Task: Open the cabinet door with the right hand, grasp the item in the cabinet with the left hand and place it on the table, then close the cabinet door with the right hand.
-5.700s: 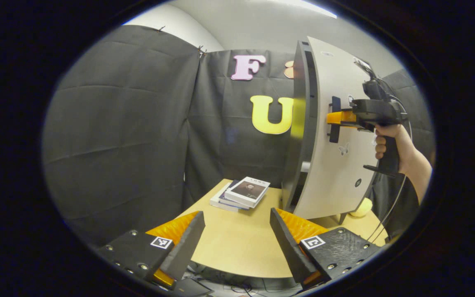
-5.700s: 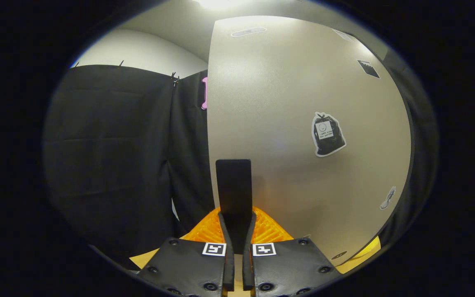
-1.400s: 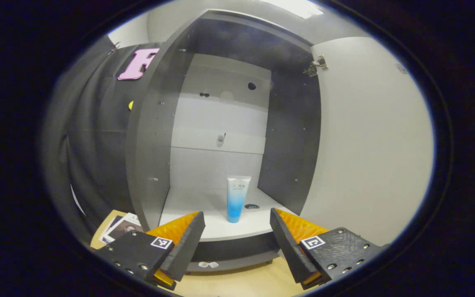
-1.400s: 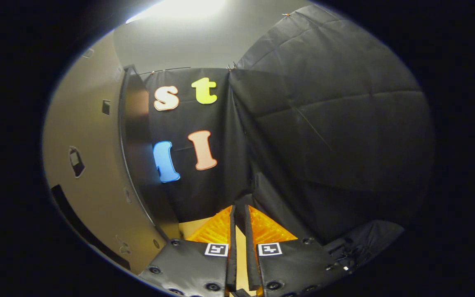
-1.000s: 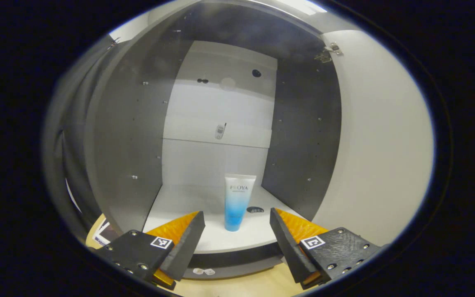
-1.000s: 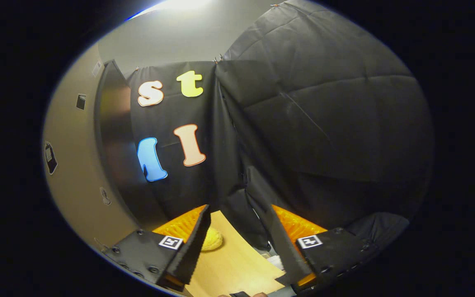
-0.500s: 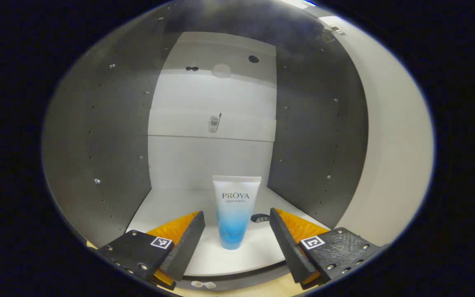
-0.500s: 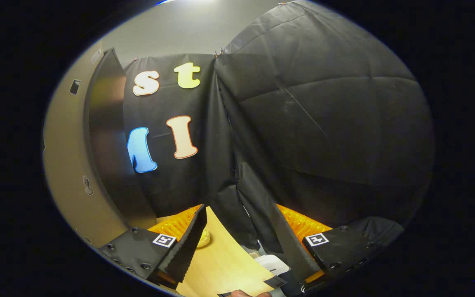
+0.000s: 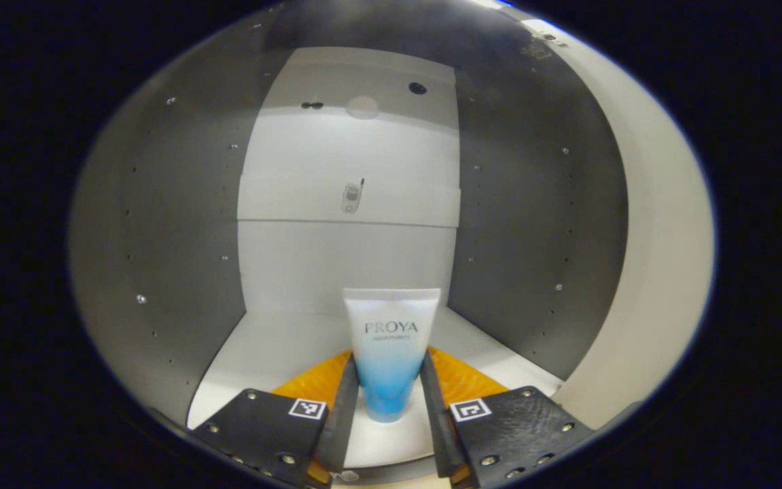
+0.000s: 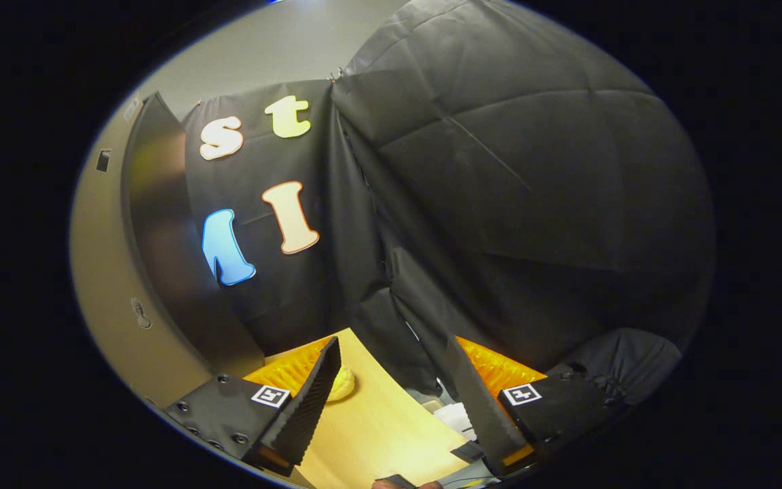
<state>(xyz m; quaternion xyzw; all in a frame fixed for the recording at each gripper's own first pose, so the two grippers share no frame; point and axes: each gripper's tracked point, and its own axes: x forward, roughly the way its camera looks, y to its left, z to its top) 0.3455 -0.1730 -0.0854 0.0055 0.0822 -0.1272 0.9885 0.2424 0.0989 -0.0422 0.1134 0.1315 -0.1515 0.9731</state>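
I'd closed the left gripper [image 9: 387, 397] in from wide a moment before; its fingers [image 9: 345, 407] now sat narrow, hugging both sides of the upright white-to-blue plastic tube [image 9: 389, 353], prob. touching, so grasp looked made. Tube stood betw. the fingers on the white cabinet floor [image 9: 262, 350], grey side walls [image 9: 180, 224] either side, pale back panel beyond. Next: lift out w/o tipping. Right gripper [image 10: 391, 384], having let go of the beige cabinet door [image 10: 99, 272], hung wide open & empty; door off to the left of its fingers, light wooden table [image 10: 377, 428] below them, small yellow lump [image 10: 342, 384] just past the left finger.
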